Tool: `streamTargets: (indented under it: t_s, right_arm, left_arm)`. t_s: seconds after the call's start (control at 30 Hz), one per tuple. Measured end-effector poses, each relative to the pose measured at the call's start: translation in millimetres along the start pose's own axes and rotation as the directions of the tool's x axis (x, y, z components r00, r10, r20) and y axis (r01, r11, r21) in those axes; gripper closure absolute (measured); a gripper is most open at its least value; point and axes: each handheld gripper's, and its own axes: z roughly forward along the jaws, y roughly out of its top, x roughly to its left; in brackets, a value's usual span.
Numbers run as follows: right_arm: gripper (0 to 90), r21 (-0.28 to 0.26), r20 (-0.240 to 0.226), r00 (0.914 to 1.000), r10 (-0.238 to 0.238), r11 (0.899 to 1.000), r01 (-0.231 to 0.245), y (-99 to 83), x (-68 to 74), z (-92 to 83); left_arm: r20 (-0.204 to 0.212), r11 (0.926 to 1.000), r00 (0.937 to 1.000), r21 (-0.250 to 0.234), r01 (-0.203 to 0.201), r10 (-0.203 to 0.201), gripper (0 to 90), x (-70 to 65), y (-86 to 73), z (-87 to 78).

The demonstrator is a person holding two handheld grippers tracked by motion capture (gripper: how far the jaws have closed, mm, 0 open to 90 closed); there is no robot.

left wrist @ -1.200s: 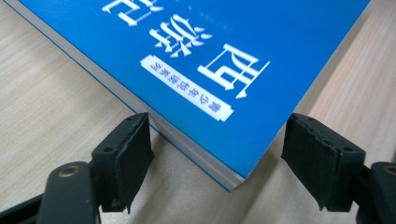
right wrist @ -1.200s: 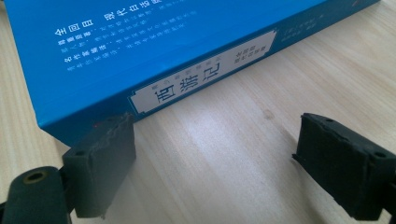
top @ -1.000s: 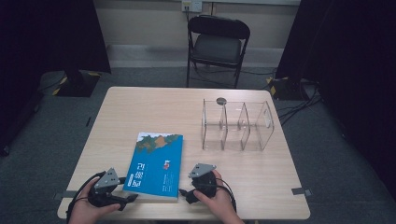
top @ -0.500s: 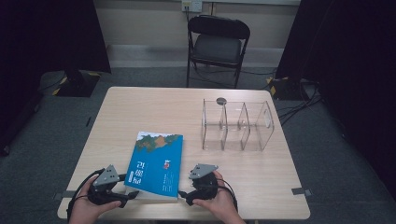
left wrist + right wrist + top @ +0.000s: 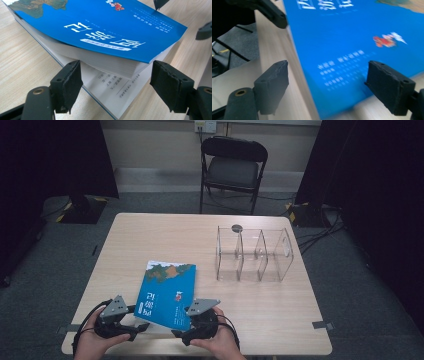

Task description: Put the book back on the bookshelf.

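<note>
A blue paperback book point(image 5: 167, 290) lies on the wooden table point(image 5: 160, 235), near its front edge. In the left gripper view the book point(image 5: 105, 27) has its cover and upper pages raised and bowed above the lowest pages. My left gripper point(image 5: 141, 327) reaches the near left corner from the left; the left gripper point(image 5: 117, 90) is open, the corner sitting between its pads point(image 5: 68, 86) without being pressed. My right gripper point(image 5: 181, 334) is at the near right corner. Its jaws have just been closing; the right gripper point(image 5: 337, 85) is open, with the blurred blue cover point(image 5: 352, 45) between them.
A clear acrylic organizer point(image 5: 255, 255) with several upright dividers stands at the right of the table, a small dark disc point(image 5: 236, 227) behind it. A black folding chair point(image 5: 232, 167) stands beyond the far edge. Cables trail from both grippers off the front edge.
My right gripper has moved left toward the book's near right corner and risen a little. The left gripper has stayed put at the near left corner.
</note>
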Motion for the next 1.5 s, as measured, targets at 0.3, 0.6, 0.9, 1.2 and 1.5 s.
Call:
streamTargets:
  t_s: [0.3,0.6,0.9,1.2,1.5]
  right_arm:
    - [16.4,0.003,-0.014,0.9989,-0.044,0.999,0.044,8.9,14.0,22.4]
    - [15.4,0.002,0.004,0.9956,-0.093,0.996,0.093,15.8,19.7,37.4]
    - [16.8,-0.015,0.067,0.9955,-0.067,0.998,0.069,18.3,21.7,45.8]
    - [30.7,0.018,0.138,0.9818,-0.13,0.991,0.129,21.4,23.4,47.4]
    - [50.2,0.019,0.136,0.9756,-0.173,0.985,0.172,25.1,25.7,48.1]
  left_arm:
    - [-0.003,1.0,1.0,-0.005,0.005,-0.005,24.9,-0.3,0.5,0.1]
    - [-0.004,1.0,1.0,-0.002,0.005,-0.005,24.9,-0.6,1.2,0.1]
    - [-0.008,1.0,1.0,-0.002,0.004,-0.004,24.8,-0.9,2.5,-0.2]
    - [-0.006,1.0,0.9999,0.001,0.008,-0.008,24.8,-1.2,4.4,0.0]
    - [0.002,0.9988,0.9993,-0.03,0.038,-0.038,24.4,0.9,6.7,0.5]
